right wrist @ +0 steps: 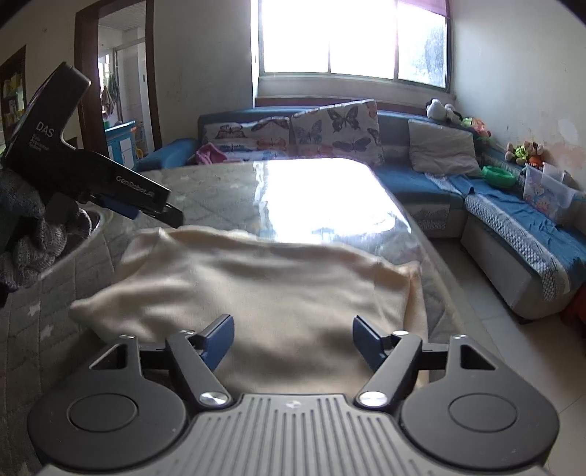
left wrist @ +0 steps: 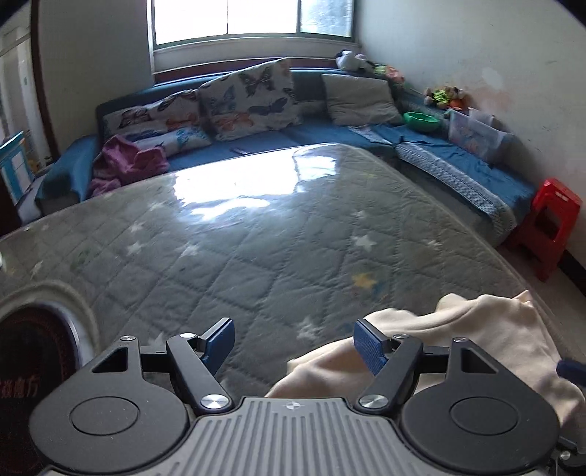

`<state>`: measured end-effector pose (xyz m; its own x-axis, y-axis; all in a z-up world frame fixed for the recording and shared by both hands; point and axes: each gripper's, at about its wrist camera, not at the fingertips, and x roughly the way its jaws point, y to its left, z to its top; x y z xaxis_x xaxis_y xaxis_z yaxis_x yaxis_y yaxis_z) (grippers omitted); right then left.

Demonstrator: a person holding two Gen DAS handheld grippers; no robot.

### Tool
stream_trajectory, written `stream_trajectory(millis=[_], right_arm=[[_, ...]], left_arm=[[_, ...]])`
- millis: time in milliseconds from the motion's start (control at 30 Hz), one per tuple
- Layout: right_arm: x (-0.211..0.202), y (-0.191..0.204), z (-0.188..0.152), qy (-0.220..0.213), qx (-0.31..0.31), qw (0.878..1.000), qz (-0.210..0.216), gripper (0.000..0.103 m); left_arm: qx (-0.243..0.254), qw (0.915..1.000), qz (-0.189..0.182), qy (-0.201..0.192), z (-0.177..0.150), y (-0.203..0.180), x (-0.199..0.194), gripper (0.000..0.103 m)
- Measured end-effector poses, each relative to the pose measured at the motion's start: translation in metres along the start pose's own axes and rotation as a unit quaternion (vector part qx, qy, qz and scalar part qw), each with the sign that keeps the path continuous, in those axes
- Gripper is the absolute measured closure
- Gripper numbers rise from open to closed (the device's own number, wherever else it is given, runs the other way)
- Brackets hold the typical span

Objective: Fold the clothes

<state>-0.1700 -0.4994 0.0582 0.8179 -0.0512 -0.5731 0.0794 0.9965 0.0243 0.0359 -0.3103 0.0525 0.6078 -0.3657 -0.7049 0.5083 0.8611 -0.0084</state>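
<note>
Cream garment (right wrist: 256,293): lies partly folded on your quilted table (right wrist: 55,329), centre frame. Your left gripper (left wrist: 293,342) and right gripper (right wrist: 293,340): both spread, holding nothing. Further folds likely remain.

Clearly a lived-in home sitting room: blue corner sofa (left wrist: 439,161) under a bright window (left wrist: 252,18), butterfly cushions (left wrist: 252,99), soft toys (left wrist: 445,97) along the wall, a red plastic stool (left wrist: 549,227), and a quilted star-patterned worktop (left wrist: 256,238) in the middle.
</note>
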Motion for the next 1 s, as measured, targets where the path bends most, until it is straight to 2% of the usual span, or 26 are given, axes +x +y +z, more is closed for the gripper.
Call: stream_trajectory(millis=[233, 400, 500, 667, 800, 900, 1000], right_arm=[[0.019, -0.011, 0.019, -0.008, 0.007, 1.000, -0.005, 0.024], [0.042, -0.021, 0.017, 0.016, 0.019, 1.000, -0.016, 0.024], [0.050, -0.023, 0.012, 0.031, 0.025, 0.999, -0.019, 0.019], [0.042, -0.021, 0.009, 0.022, 0.024, 0.999, -0.025, 0.011], [0.032, -0.017, 0.008, 0.014, 0.026, 0.999, -0.025, 0.003], [0.024, -0.013, 0.005, 0.008, 0.026, 0.999, -0.022, 0.003], [0.016, -0.008, 0.003, 0.004, 0.025, 0.999, -0.020, 0.001]], left_arm=[[0.016, 0.9994, -0.004, 0.031, 0.000, -0.015, 0.029, 0.028], [0.006, 0.9993, -0.013, 0.035, -0.003, -0.011, 0.033, 0.028], [0.007, 0.9994, -0.012, 0.032, -0.005, -0.010, 0.027, 0.027], [0.009, 0.9996, -0.011, 0.023, -0.010, -0.012, 0.015, 0.026], [0.008, 0.9998, -0.013, 0.014, -0.018, -0.012, 0.002, 0.019], [0.007, 0.9998, -0.017, 0.005, -0.023, -0.011, -0.010, 0.013], [0.008, 0.9998, -0.020, -0.005, -0.030, -0.009, -0.023, 0.012]])
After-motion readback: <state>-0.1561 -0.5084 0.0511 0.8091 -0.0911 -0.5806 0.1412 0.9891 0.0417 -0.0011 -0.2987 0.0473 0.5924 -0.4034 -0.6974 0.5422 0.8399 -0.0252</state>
